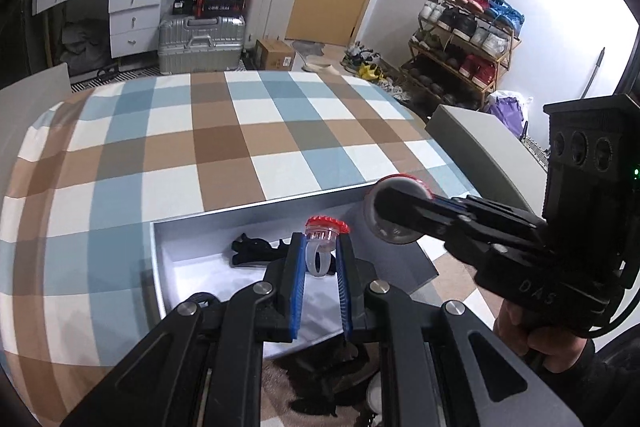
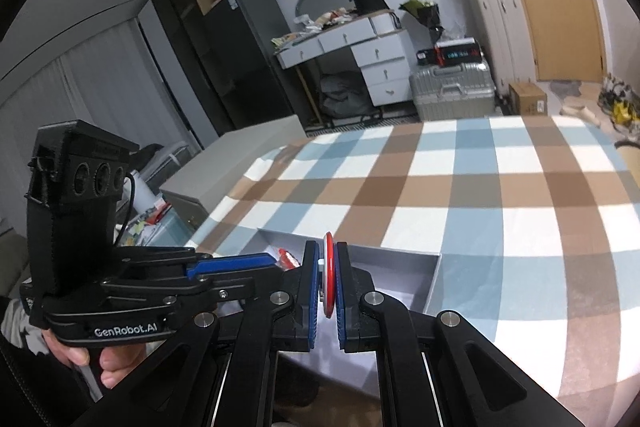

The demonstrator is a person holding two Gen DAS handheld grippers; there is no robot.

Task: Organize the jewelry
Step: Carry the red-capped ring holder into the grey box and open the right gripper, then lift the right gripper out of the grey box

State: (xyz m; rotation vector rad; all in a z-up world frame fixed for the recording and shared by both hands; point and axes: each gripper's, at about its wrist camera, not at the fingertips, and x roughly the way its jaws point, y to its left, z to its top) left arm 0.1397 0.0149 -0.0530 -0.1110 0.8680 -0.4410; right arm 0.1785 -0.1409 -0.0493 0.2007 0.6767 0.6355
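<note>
Holding a clear ring [image 1: 320,251] with a red-rimmed top, the left gripper [image 1: 321,247] has its blue pads clenched on the ring's sides, the band hanging between them. It hovers over an open grey box [image 1: 160,255] lying on the checked surface [image 1: 224,147]. Inside the box, at about 10 o'clock from the ring, lies a black item [image 1: 256,249], too blurred to name. At 2 o'clock from the left gripper, the right gripper [image 2: 329,279] is clamped on a round red-rimmed disc [image 1: 394,211], held edge-on between its pads in its own view, over the box's far right corner. A hand [image 1: 532,331] grips the right tool's handle.
</note>
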